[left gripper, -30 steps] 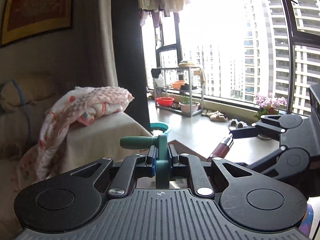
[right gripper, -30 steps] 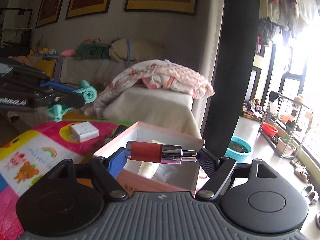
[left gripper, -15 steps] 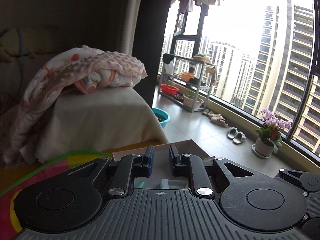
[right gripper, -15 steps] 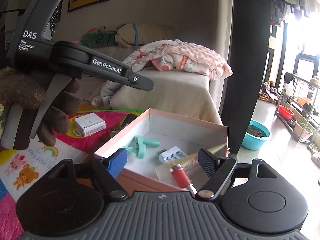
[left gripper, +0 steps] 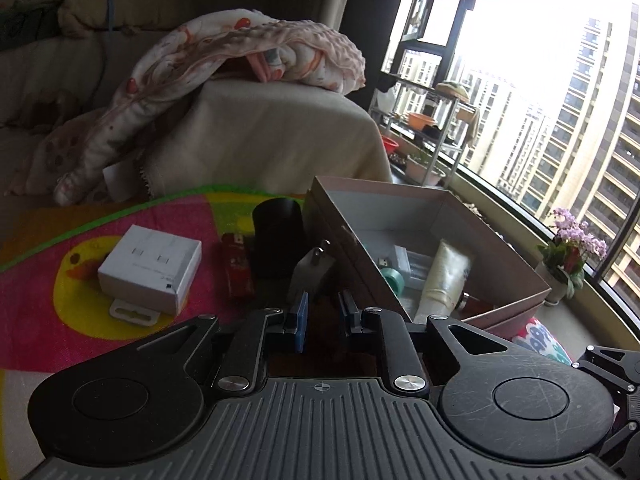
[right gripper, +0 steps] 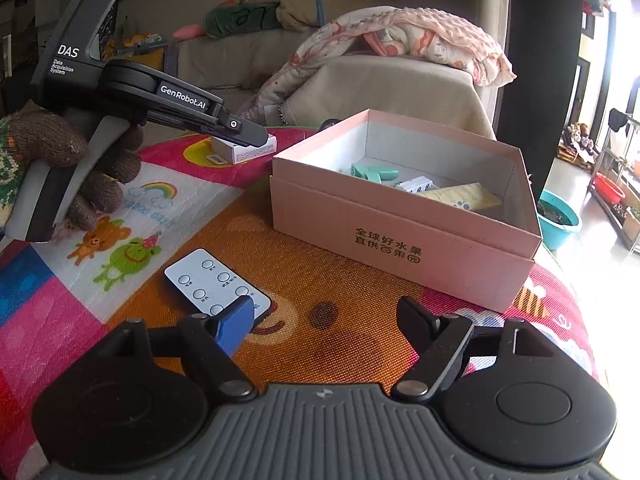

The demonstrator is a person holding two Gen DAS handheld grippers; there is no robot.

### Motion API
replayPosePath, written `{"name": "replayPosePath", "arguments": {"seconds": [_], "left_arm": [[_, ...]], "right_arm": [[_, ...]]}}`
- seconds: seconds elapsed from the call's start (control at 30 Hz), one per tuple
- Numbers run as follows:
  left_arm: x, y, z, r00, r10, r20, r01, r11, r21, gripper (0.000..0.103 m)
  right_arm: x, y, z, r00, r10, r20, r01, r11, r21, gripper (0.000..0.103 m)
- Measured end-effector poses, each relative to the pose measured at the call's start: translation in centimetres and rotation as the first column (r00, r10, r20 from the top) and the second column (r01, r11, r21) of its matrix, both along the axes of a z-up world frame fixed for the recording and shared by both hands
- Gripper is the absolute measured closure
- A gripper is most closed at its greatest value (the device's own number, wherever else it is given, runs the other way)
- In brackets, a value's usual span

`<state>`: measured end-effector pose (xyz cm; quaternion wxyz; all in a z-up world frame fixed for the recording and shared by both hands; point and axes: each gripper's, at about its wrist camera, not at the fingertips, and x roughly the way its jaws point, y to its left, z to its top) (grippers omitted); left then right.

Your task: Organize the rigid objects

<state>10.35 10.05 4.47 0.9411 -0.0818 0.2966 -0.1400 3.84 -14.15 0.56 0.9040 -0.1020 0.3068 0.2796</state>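
A pink cardboard box (right gripper: 404, 236) stands on the colourful mat; it also shows in the left wrist view (left gripper: 516, 276). Inside lie a teal tool (right gripper: 372, 172), a white block (right gripper: 416, 185), a cream tube (left gripper: 442, 276) and a red-and-silver cylinder (left gripper: 468, 300). My left gripper (left gripper: 322, 318) is open by a narrow gap and empty, just left of the box, over a grey plug adapter (left gripper: 310, 270). My right gripper (right gripper: 326, 316) is wide open and empty, in front of the box. A white remote (right gripper: 214, 286) lies by its left finger.
Left of the box lie a white carton (left gripper: 150, 266), a red lighter (left gripper: 238, 268) and a black cylinder (left gripper: 278, 236). The left tool body (right gripper: 132, 92), held in a knitted glove, hovers over the mat. A sofa with a pink blanket (right gripper: 404, 36) stands behind.
My left gripper let go of the teal tool and my right gripper let go of the red cylinder; both now lie in the box. Both grippers have drawn back and tilted down toward the mat.
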Motion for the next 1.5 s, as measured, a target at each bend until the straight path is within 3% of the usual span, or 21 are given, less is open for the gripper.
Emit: {"name": "replayPosePath", "arguments": {"seconds": [0.13,0.23,0.3,0.43,0.6,0.73,0.93,1.07,1.27,1.37,1.5], "left_arm": [[0.6,-0.4,-0.1,0.997,-0.001,0.075,-0.001,1.000,0.029,0.085],[1.5,-0.8,0.4,0.990,-0.054,0.130,0.047,0.997,0.057,0.085],[2.9,-1.4,0.2,0.988,-0.112,0.102,0.101,0.989,0.108,0.084],[4.6,-2.1,-0.7,0.990,-0.132,0.059,0.115,0.966,0.230,0.081],[5.3,-2.2,-1.0,0.981,-0.184,0.060,0.167,0.963,0.211,0.078],[6.5,-2.9,-2.5,0.978,-0.206,-0.032,0.208,0.948,0.240,0.078],[7.3,-2.2,-3.9,0.994,-0.105,-0.042,0.111,0.977,0.183,0.078],[6.0,-1.4,-3.9,0.996,-0.062,-0.056,0.070,0.987,0.147,0.079],[0.0,0.2,-2.2,0.997,-0.070,0.013,0.068,0.990,0.126,0.079],[-3.4,1.0,-1.0,0.996,-0.085,-0.011,0.086,0.989,0.117,0.079],[-7.1,2.3,-0.2,0.992,-0.104,-0.072,0.107,0.993,0.046,0.079]], "right_arm": [[-0.1,0.1,-0.9,1.000,-0.010,-0.021,0.010,1.000,0.000,0.024],[0.0,0.0,-0.9,1.000,-0.012,-0.028,0.012,1.000,0.011,0.024],[0.1,0.0,-1.0,0.999,-0.015,-0.038,0.016,1.000,0.015,0.024],[0.1,0.0,-1.0,0.999,-0.017,-0.041,0.018,1.000,0.019,0.024],[0.2,0.0,-1.0,0.999,-0.016,-0.045,0.017,1.000,0.021,0.024],[0.2,0.0,-1.0,0.999,-0.016,-0.049,0.017,1.000,0.023,0.024],[0.4,-0.1,-1.1,0.998,-0.018,-0.057,0.020,0.999,0.032,0.023],[0.5,-0.2,-1.1,0.998,-0.022,-0.065,0.024,0.999,0.037,0.022],[0.6,-0.2,-1.1,0.998,-0.022,-0.065,0.024,0.999,0.037,0.022],[0.6,-0.2,-1.1,0.998,-0.021,-0.066,0.024,0.999,0.037,0.021],[0.7,-0.2,-1.1,0.997,-0.020,-0.068,0.023,0.999,0.036,0.020]]}}
